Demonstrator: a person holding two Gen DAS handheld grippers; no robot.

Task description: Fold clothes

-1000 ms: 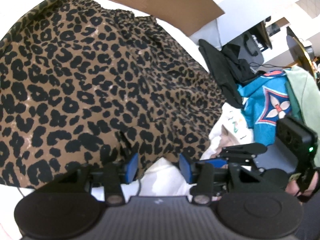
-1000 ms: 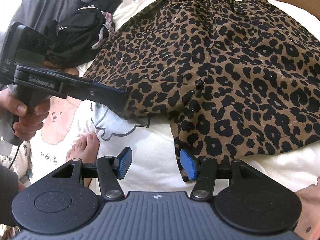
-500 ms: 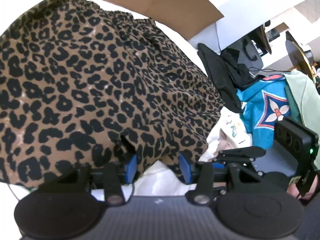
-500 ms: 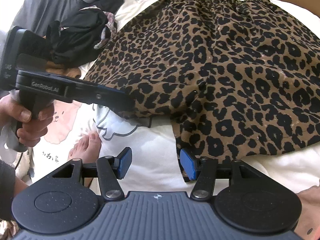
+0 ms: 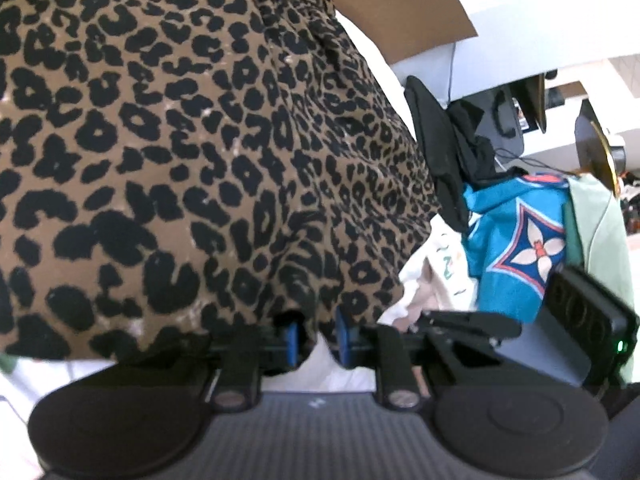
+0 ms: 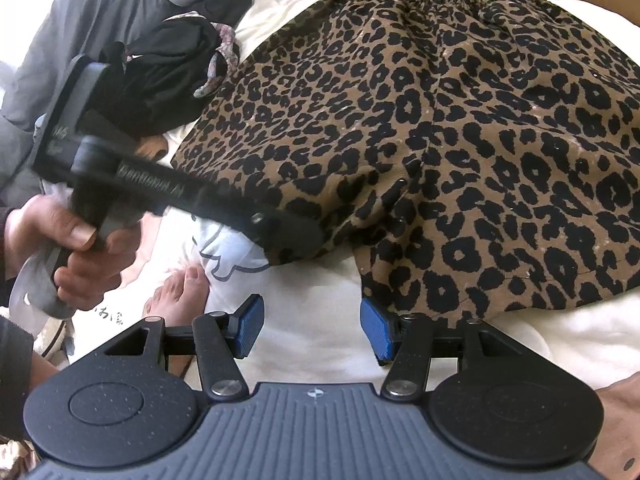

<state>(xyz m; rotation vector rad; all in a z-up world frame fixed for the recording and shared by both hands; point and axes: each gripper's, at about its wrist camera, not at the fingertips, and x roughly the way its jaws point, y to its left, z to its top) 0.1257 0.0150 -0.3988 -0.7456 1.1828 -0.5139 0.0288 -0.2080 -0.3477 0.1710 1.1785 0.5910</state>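
Leopard-print shorts lie spread flat on the white bedsheet, with the gathered waist far from us and the two leg hems close to us. We are at the start of the fold, taking hold of the bottom edge. Our left gripper is at the hem of one leg, and its jaws are closing with the spotted cloth bunched between the blue pads; we cannot yet say the pads press it tight. In the right wrist view we see that same tool from the side, held in a hand, its tip tucked under the hem. Our right gripper waits with its jaws spread wide and nothing between them, just beside the other leg's hem, which touches its right pad. We think the next move needs the left claw to finish its pinch, and the right claw to slide onto its hem and pinch too, so both corners can lift together toward the waist. If only one side lifts, the cloth may twist. A bare foot rests on the sheet near us. A cartoon drawing shows on the sheet. Dark clothes sit piled to one side, a blue patterned garment on the other, and brown cardboard stands behind the bed.
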